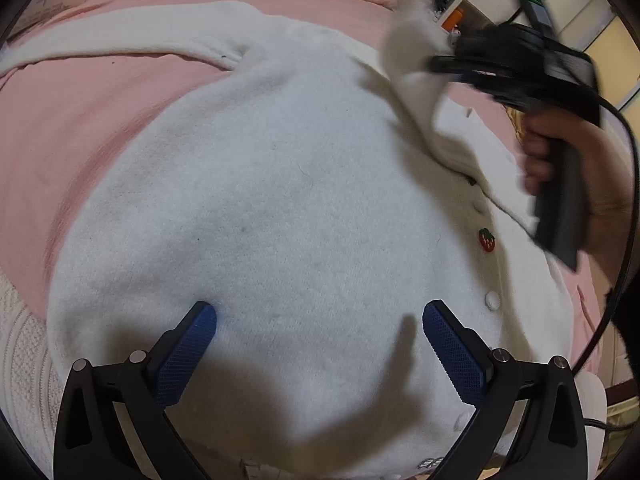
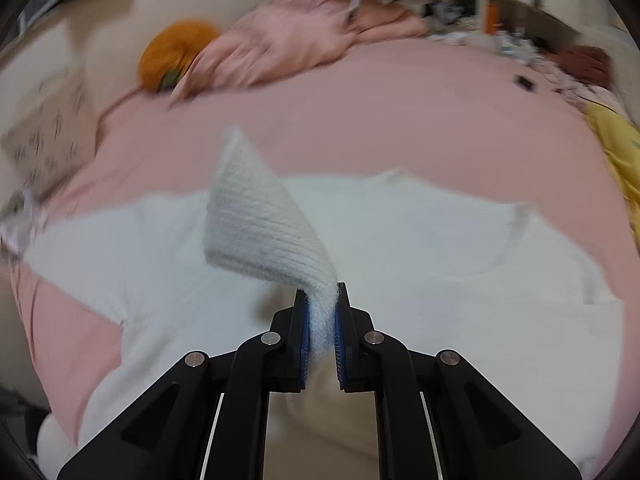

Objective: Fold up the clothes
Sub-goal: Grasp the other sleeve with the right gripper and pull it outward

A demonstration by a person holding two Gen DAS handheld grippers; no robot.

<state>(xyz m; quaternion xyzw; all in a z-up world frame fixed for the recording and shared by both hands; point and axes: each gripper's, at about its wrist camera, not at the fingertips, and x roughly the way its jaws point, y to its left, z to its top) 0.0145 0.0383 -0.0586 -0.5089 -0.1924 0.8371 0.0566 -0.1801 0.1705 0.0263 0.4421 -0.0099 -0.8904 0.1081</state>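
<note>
A fluffy white knit cardigan (image 1: 280,184) with a strawberry button (image 1: 486,239) lies spread on the pink bed sheet (image 1: 60,128). The right tool (image 2: 321,312) pinches its ribbed cuff (image 2: 260,224); the left tool (image 1: 319,316) hovers, jaws wide apart.

A home bedroom: pink-sheeted bed (image 1: 80,128), rumpled pink bedding (image 2: 288,48).

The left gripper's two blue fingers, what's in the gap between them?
Just white cardigan. In the left wrist view, the left gripper hangs open over bare knit, with nothing pinched.
</note>
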